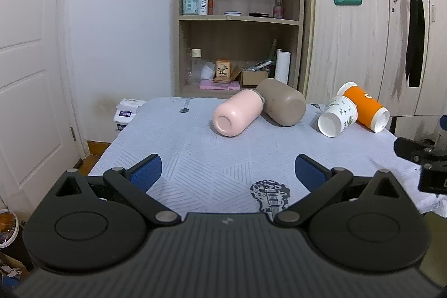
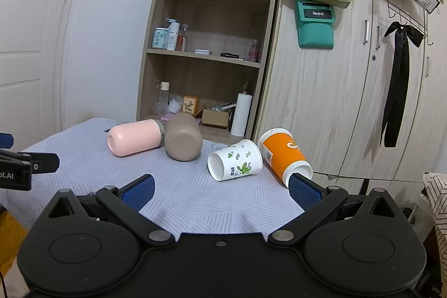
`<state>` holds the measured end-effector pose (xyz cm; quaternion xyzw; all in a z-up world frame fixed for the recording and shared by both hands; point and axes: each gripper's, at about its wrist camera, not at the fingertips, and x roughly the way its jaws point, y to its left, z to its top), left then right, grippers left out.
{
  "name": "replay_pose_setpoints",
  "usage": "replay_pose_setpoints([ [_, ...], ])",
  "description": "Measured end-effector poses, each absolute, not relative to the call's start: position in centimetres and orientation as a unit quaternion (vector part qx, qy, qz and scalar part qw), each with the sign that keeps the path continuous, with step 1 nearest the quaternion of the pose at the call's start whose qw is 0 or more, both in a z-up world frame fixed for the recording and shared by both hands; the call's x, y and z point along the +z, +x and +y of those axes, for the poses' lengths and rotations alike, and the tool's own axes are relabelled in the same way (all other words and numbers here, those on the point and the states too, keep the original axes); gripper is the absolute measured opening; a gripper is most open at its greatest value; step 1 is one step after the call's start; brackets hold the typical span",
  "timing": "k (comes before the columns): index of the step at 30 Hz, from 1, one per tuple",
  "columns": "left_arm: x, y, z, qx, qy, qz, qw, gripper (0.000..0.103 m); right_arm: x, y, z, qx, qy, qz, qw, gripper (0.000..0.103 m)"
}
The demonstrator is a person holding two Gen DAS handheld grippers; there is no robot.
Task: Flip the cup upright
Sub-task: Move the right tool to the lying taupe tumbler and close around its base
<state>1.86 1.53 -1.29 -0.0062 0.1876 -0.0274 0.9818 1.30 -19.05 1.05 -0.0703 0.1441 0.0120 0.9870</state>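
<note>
Nearby, shelf point(image 1: 240, 18) behind toppled cups point(image 1: 338, 116).

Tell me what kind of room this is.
Probably a bedroom at home: a wooden wardrobe stands beside an open shelf unit holding toiletry bottles, and the cups lie on a quilted, mattress-like cover.

Soft, even indoor light, sharp focus, strong fisheye bending toward edges.

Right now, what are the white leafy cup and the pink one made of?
The white leafy cup looks like paper: thin rolled rim, printed leaves, matte white inside. The pink cup looks like smooth, matte coated metal or plastic, going by its thick rounded body; the pictures cannot settle which.
</note>
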Motion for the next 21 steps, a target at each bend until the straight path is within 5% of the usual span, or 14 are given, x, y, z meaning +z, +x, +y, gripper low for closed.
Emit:
replay_pose_setpoints([
  [21,5.5,16.1,0.1,-0.116,-0.057,0.269,0.955,0.101,5.3,14.8,-19.3,0.247,-0.050,0.234,0.939,0.103],
])
